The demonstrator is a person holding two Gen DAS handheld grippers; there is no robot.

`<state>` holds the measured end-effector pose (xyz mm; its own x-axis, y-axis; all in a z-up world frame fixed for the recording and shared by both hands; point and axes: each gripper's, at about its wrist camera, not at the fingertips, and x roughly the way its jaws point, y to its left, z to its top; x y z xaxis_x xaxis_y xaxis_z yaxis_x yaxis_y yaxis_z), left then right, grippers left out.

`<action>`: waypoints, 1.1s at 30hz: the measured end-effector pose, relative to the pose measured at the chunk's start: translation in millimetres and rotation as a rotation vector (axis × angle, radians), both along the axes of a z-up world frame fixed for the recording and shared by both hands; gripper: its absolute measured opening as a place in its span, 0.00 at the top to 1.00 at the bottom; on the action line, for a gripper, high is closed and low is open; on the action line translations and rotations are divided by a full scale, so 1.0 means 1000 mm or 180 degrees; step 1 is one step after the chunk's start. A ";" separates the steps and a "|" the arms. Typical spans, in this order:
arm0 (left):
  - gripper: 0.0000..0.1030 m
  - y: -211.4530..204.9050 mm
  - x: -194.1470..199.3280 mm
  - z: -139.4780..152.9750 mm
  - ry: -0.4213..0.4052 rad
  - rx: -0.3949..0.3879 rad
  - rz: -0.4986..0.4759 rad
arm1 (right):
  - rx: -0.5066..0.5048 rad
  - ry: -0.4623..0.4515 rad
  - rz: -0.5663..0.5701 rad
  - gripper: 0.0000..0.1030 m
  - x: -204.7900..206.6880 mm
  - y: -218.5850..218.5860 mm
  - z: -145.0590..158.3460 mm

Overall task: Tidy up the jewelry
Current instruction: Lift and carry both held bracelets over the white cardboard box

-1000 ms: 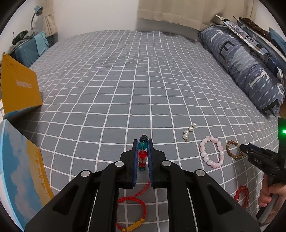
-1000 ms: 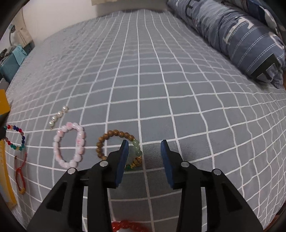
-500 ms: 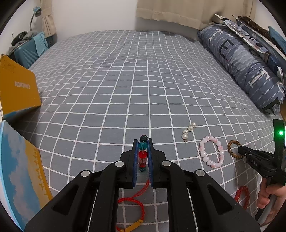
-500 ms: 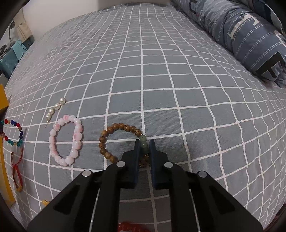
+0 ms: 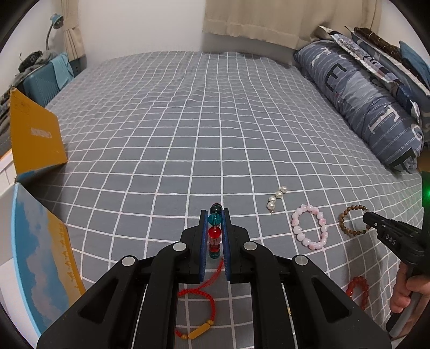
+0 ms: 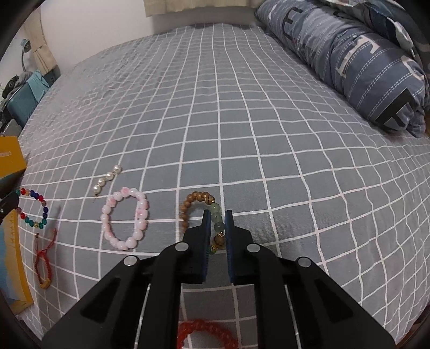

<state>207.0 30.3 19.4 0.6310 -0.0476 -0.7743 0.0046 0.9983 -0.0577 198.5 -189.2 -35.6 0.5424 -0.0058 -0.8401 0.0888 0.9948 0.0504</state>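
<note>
- Bed (image 5: 215, 128) w/ grey white-grid sheet fills both views; blue lettered pillow (image 5: 371, 107) upper right, beige curtain (image 5: 268, 18) top, teal case (image 5: 40, 86) upper left.
- Yellow box (image 5: 35, 134) at left edge, left-wrist view; contents not visible.
- Left gripper (image 5: 215, 225) clenched on multicolour bead bracelet (image 5: 215, 231), centre of frame; red cord bracelet (image 5: 199, 311) below it.
- Right gripper (image 6: 217, 222) just closed on wood-and-jade bracelet (image 6: 193, 206), grasping its green beads, centre frame.
- Pink bead bracelet (image 6: 125, 218) & pearl strand (image 6: 106, 180) centre left on sheet; red bead bracelet (image 6: 207, 333) bottom edge.
</note>
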 end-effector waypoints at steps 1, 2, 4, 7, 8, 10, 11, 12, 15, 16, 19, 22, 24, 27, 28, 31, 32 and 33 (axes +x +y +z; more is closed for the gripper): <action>0.91 0.000 -0.002 0.002 -0.0007 0.0001 -0.0001 | 0.0003 -0.0018 0.0011 0.91 -0.002 0.001 0.003; 0.91 -0.001 -0.003 0.003 -0.0011 0.0004 0.0001 | 0.0003 -0.0032 0.0017 0.91 -0.002 0.002 0.005; 0.91 -0.001 -0.006 0.007 -0.0023 -0.0005 -0.0004 | -0.0010 -0.0070 0.0038 0.91 -0.006 0.005 0.011; 0.91 -0.003 -0.011 0.013 -0.0050 0.0007 -0.0018 | -0.0017 -0.0113 0.0048 0.91 -0.012 0.007 0.019; 0.91 -0.003 -0.013 0.015 -0.0055 0.0006 -0.0018 | -0.0016 -0.0122 0.0051 0.91 -0.014 0.006 0.021; 0.91 -0.002 -0.018 0.019 -0.0068 0.0009 -0.0018 | -0.0019 -0.0148 0.0051 0.91 -0.019 0.008 0.026; 0.91 -0.002 -0.019 0.020 -0.0073 0.0009 -0.0015 | -0.0021 -0.0157 0.0053 0.91 -0.020 0.008 0.028; 0.91 -0.002 -0.023 0.023 -0.0084 0.0017 -0.0010 | -0.0023 -0.0175 0.0056 0.91 -0.023 0.009 0.032; 0.91 -0.001 -0.031 0.029 -0.0112 0.0028 -0.0005 | -0.0034 -0.0213 0.0059 0.91 -0.028 0.011 0.040; 0.91 -0.001 -0.033 0.031 -0.0121 0.0033 -0.0002 | -0.0035 -0.0224 0.0061 0.91 -0.030 0.012 0.042; 0.91 0.001 -0.041 0.037 -0.0137 0.0045 0.0012 | -0.0040 -0.0260 0.0076 0.91 -0.036 0.016 0.050; 0.91 0.004 -0.050 0.046 -0.0169 0.0063 0.0028 | -0.0042 -0.0299 0.0105 0.91 -0.043 0.021 0.059; 0.91 0.006 -0.055 0.052 -0.0196 0.0068 0.0042 | -0.0044 -0.0328 0.0126 0.91 -0.047 0.026 0.065; 0.91 0.012 -0.065 0.061 -0.0231 0.0070 0.0076 | -0.0034 -0.0377 0.0159 0.91 -0.054 0.033 0.076; 0.91 0.016 -0.069 0.064 -0.0245 0.0074 0.0097 | -0.0033 -0.0399 0.0180 0.91 -0.057 0.037 0.081; 0.91 0.025 -0.081 0.073 -0.0281 0.0091 0.0143 | -0.0023 -0.0451 0.0236 0.91 -0.064 0.048 0.093; 0.91 0.028 -0.086 0.077 -0.0292 0.0101 0.0159 | -0.0021 -0.0472 0.0262 0.91 -0.067 0.053 0.097; 0.91 0.031 -0.091 0.080 -0.0301 0.0105 0.0170 | -0.0017 -0.0485 0.0279 0.91 -0.070 0.058 0.100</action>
